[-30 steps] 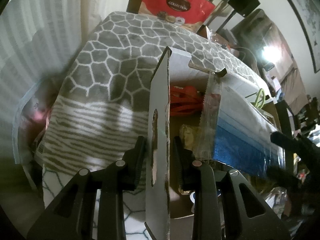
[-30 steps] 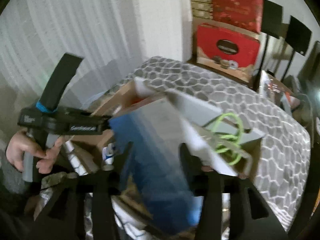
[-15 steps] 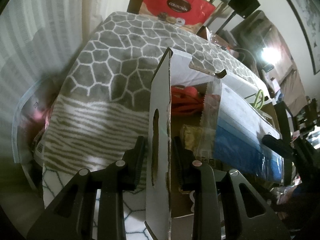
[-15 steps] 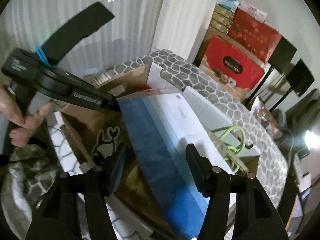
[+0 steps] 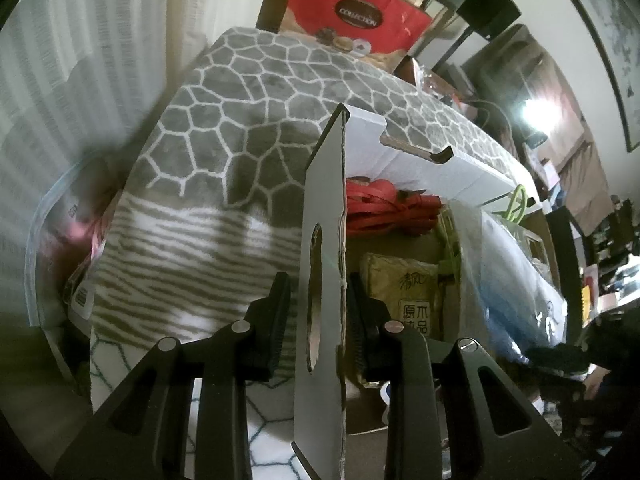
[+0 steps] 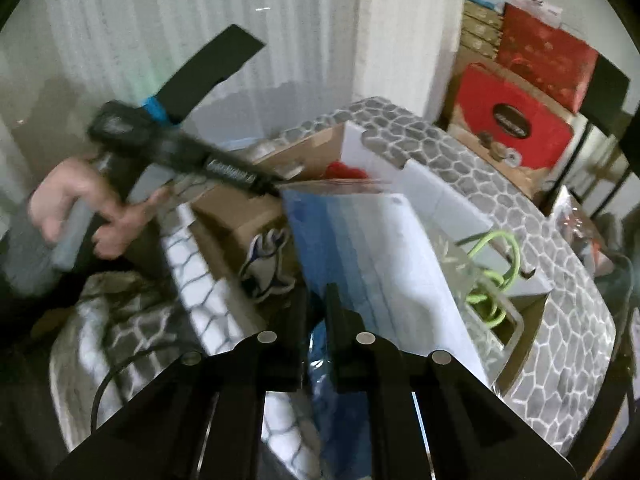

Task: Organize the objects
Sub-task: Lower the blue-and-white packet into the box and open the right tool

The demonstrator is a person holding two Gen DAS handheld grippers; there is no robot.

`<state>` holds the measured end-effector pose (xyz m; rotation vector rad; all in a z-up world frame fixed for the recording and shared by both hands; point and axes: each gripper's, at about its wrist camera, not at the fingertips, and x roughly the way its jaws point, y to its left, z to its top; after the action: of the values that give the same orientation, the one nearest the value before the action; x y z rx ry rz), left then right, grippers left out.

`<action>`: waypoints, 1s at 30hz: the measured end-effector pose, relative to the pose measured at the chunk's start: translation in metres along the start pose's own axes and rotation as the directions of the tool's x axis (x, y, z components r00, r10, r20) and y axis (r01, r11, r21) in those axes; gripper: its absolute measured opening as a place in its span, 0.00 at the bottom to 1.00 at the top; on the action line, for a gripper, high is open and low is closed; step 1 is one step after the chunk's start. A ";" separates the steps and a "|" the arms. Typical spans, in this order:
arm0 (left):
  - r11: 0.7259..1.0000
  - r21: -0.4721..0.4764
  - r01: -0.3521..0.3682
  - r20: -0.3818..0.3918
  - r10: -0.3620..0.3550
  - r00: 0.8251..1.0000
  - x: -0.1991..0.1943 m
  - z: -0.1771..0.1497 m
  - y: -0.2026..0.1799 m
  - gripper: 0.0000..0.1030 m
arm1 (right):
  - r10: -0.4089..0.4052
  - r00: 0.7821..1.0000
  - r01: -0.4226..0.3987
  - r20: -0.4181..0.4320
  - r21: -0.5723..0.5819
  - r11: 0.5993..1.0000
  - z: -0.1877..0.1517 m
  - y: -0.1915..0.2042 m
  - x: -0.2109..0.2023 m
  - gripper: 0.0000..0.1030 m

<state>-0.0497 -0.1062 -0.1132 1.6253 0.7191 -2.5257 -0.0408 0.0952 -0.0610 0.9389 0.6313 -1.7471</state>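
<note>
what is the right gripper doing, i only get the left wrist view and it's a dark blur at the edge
observer: the right gripper has just been closing its jaws; they now pinch the near edge of the blue and white packet.
operator: where's the hand on the left gripper
observer: that hand holds the left gripper by its handle, left of the cardboard box and clear of the packet.
operator: anything on the box's outside
observer: a white and blue printed figure on its brown wall.

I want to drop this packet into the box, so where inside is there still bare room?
Bare cardboard floor shows between the red straps and the tan packet. The right side is crowded by the blue-and-white packet and the green cord.
</note>
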 end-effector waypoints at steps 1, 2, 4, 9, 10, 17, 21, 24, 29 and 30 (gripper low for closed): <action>1.000 0.000 0.001 0.000 -0.001 1.000 0.000 0.000 0.000 0.24 | 0.018 1.000 -0.018 -0.007 -0.009 1.000 -0.005 -0.002 -0.002 0.09; 1.000 0.000 0.002 0.001 -0.002 1.000 0.000 0.000 -0.001 0.24 | 0.033 0.999 -0.034 -0.009 -0.012 0.999 -0.008 -0.001 -0.003 0.09; 1.000 0.000 0.003 0.000 -0.003 1.000 0.001 0.000 0.000 0.24 | 0.062 0.998 -0.062 -0.001 -0.015 0.998 -0.015 0.000 -0.006 0.09; 1.000 0.006 0.004 -0.004 -0.004 1.000 0.001 -0.002 -0.002 0.24 | 0.064 0.998 -0.064 0.014 -0.051 0.997 -0.021 0.011 -0.008 0.08; 1.000 0.007 0.003 -0.004 -0.003 1.000 0.001 -0.002 -0.003 0.24 | 0.063 0.998 -0.062 0.015 -0.082 0.995 -0.020 0.014 -0.008 0.08; 1.000 0.009 0.001 -0.004 -0.001 1.000 0.001 -0.001 -0.003 0.25 | 0.155 0.987 -0.158 -0.030 -0.186 0.970 -0.008 0.010 -0.005 0.07; 1.000 0.009 0.001 -0.008 -0.001 1.000 0.002 0.000 -0.003 0.25 | 0.169 0.983 -0.182 -0.076 -0.233 0.955 -0.005 -0.001 -0.001 0.07; 1.000 0.009 0.001 -0.008 -0.001 1.000 0.002 0.000 -0.003 0.25 | 0.196 0.974 -0.219 -0.112 -0.259 0.941 0.000 -0.008 0.002 0.07; 1.000 0.009 0.002 -0.008 -0.002 1.000 0.001 0.000 -0.004 0.25 | 0.202 0.966 -0.246 -0.163 -0.324 0.913 0.002 -0.008 0.004 0.17; 1.000 0.008 0.005 -0.009 -0.005 1.000 0.001 0.000 -0.003 0.25 | 0.192 0.969 -0.235 -0.159 -0.331 0.914 0.002 -0.008 0.003 0.22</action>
<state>-0.0512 -0.1031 -0.1130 1.6401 0.7160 -2.5295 -0.0491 0.0948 -0.0620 0.8353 0.8530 -1.3348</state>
